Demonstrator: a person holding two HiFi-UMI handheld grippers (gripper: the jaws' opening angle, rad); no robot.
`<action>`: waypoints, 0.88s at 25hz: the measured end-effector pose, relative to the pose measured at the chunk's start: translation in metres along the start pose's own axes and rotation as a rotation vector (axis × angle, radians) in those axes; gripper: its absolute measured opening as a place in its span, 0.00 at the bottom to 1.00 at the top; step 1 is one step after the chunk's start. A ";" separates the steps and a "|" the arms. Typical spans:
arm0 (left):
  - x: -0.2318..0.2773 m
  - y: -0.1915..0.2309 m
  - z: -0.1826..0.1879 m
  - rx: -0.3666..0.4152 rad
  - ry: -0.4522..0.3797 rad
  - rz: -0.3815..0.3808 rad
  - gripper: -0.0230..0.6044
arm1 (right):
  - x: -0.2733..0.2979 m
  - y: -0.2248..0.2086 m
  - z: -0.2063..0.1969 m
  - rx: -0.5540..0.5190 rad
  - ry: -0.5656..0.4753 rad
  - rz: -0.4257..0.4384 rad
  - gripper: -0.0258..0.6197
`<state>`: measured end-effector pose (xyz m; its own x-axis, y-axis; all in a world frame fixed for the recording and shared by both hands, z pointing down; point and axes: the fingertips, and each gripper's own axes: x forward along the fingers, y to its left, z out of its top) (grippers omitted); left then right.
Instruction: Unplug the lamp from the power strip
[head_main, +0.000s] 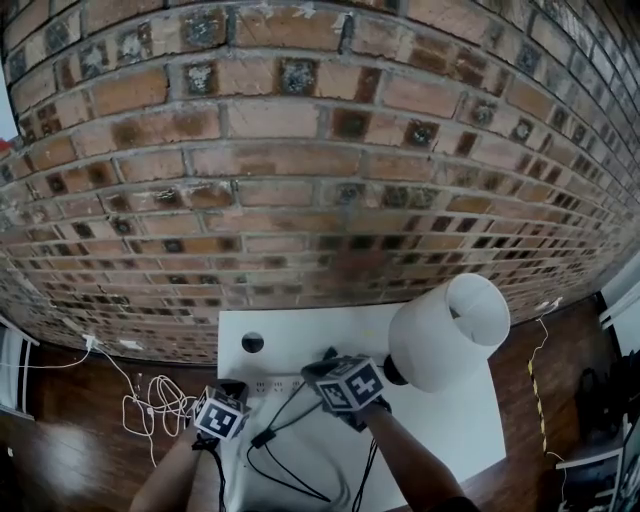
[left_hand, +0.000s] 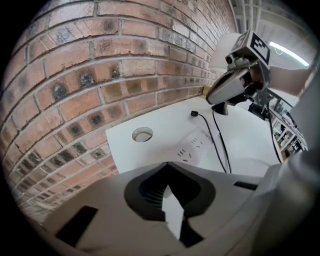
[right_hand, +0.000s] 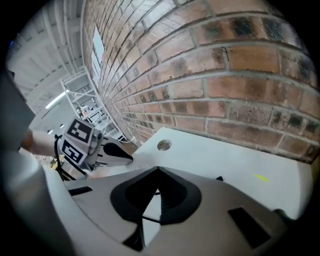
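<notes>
Above the plain white table (head_main: 450, 420), a thin black lamp cord (left_hand: 220, 145) is clenched in the right gripper (right_hand: 157, 172), the left gripper (left_hand: 167, 165) closed empty. Judged limp; best taken at its small black plug (left_hand: 194, 114)

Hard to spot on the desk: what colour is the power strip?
The power strip is white; clearest in the left gripper view.

Power strip (head_main: 268, 384) on table (head_main: 300, 335), left of lamp (head_main: 450, 335).

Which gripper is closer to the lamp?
Right. The right gripper sits at the base of the lamp; the left gripper is farther off to the left, by the power strip.
</notes>
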<state>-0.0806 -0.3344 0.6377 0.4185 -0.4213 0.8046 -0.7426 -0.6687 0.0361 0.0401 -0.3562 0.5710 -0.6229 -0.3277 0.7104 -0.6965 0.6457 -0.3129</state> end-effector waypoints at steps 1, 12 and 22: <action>0.001 0.001 -0.002 -0.005 0.002 0.003 0.05 | -0.003 0.002 0.003 0.020 -0.020 0.009 0.04; -0.049 0.003 0.042 -0.251 -0.149 -0.099 0.04 | -0.034 0.050 0.042 0.104 -0.216 0.147 0.04; -0.107 -0.027 0.086 -0.249 -0.272 -0.124 0.04 | -0.066 0.084 0.061 0.043 -0.296 0.186 0.04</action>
<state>-0.0603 -0.3237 0.4993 0.6116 -0.5162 0.5996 -0.7679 -0.5699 0.2927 0.0008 -0.3221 0.4597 -0.8122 -0.3972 0.4272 -0.5722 0.6853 -0.4506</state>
